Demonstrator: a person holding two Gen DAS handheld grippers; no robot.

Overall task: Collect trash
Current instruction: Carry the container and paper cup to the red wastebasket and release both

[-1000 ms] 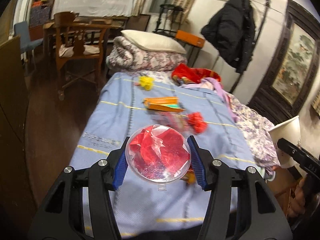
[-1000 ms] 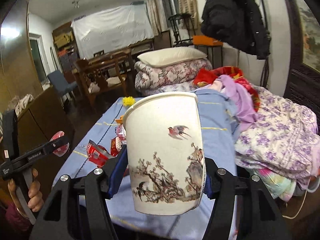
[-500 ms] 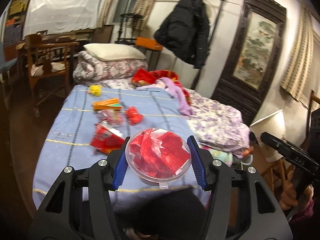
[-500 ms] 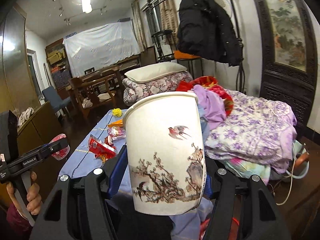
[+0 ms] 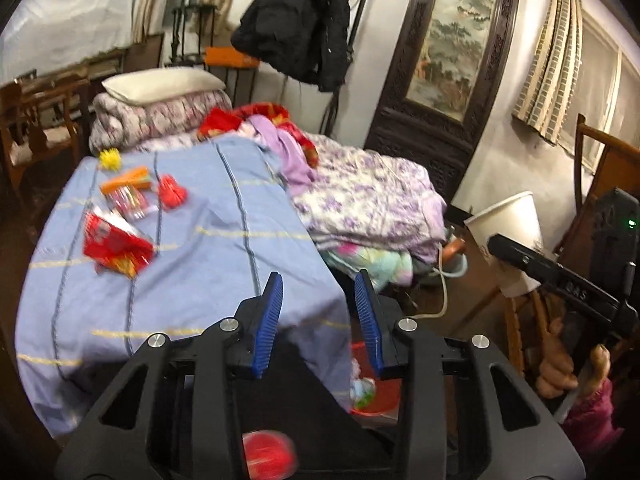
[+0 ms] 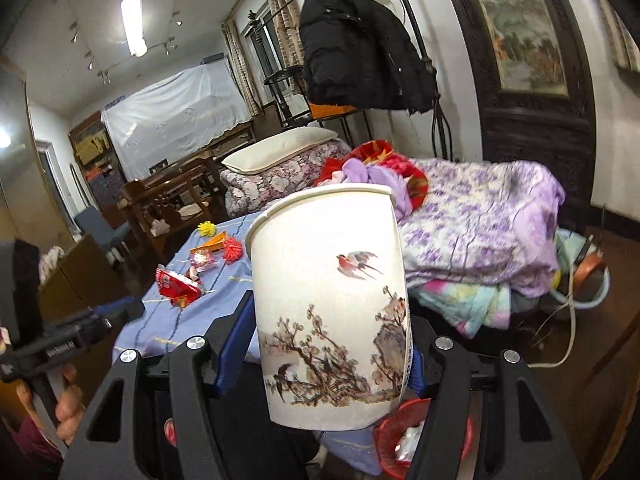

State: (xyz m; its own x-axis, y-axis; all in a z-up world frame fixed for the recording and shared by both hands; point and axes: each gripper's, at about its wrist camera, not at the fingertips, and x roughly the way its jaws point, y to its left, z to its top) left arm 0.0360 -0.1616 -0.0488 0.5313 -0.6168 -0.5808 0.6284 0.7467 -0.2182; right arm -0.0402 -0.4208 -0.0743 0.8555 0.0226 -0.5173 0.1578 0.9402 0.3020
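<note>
My left gripper (image 5: 318, 320) is open and empty above the foot of the bed. The clear lidded cup of red trash (image 5: 269, 454) shows blurred below it, falling. A red trash basket (image 5: 374, 394) stands on the floor by the bed corner, also in the right wrist view (image 6: 404, 440). My right gripper (image 6: 332, 356) is shut on a white paper cup (image 6: 332, 304) painted with birds and branches, seen too in the left wrist view (image 5: 508, 232). A red wrapper (image 5: 116, 246), a clear packet (image 5: 130, 200), an orange box (image 5: 126, 178), a red ball (image 5: 172, 192) and a yellow ball (image 5: 110, 159) lie on the blue bedspread (image 5: 208, 248).
A purple floral quilt (image 5: 368, 200) and clothes pile up on the bed's right side. Folded bedding with a pillow (image 5: 160, 84) lies at the head. A black jacket (image 5: 296, 24) hangs behind. Wooden chairs (image 5: 36, 128) stand left, another chair (image 5: 600, 184) right.
My left gripper has opened and let go of the clear cup of red trash, which now drops below the jaws. Both views have swung right toward the bed's foot.
</note>
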